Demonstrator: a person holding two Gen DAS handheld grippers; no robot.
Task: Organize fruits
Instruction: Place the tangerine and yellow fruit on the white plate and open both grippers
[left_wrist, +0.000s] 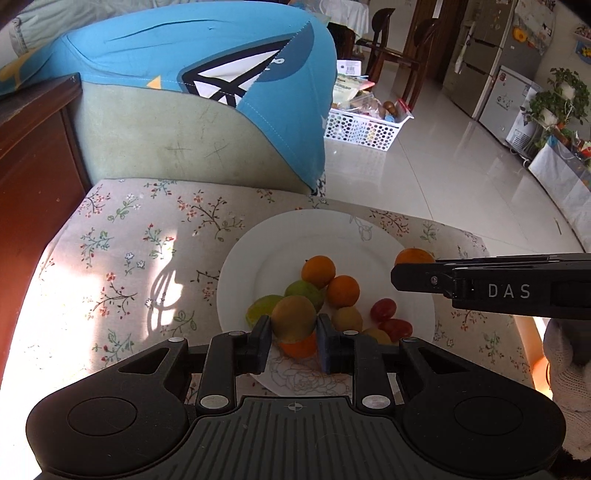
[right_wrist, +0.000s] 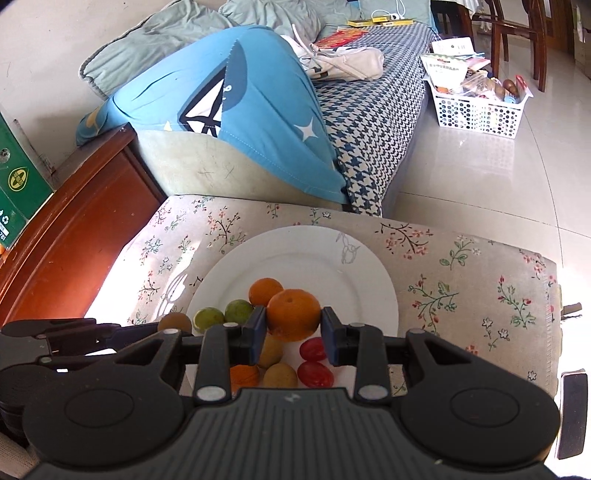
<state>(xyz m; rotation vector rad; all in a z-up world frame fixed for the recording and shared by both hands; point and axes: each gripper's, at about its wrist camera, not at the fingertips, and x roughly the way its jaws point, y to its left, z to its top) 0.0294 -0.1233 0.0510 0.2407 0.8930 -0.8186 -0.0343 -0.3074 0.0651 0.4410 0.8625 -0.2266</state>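
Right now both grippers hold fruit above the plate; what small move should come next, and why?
Probably lower the right gripper and release its orange onto bare white plate behind the pile; the left gripper likewise grips a brownish-green fruit, so neither is free.

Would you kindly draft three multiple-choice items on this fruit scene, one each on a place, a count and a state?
1. Where does the white plate rest?
A. on the tiled floor
B. on the floral cushion
C. in the white basket

2. How many red tomatoes lie on the plate?
A. two
B. four
C. none

3. What is the right gripper doing?
A. hanging open above the floor
B. closed on an orange fruit
C. gripping the blue pillow

Answers:
1 B, since flowered fabric surrounds the plate's rim.
2 A, as the right wrist view shows one tomato behind the other.
3 B, as both pads press the fruit's sides; the left gripper likewise clamps a brownish-green fruit.
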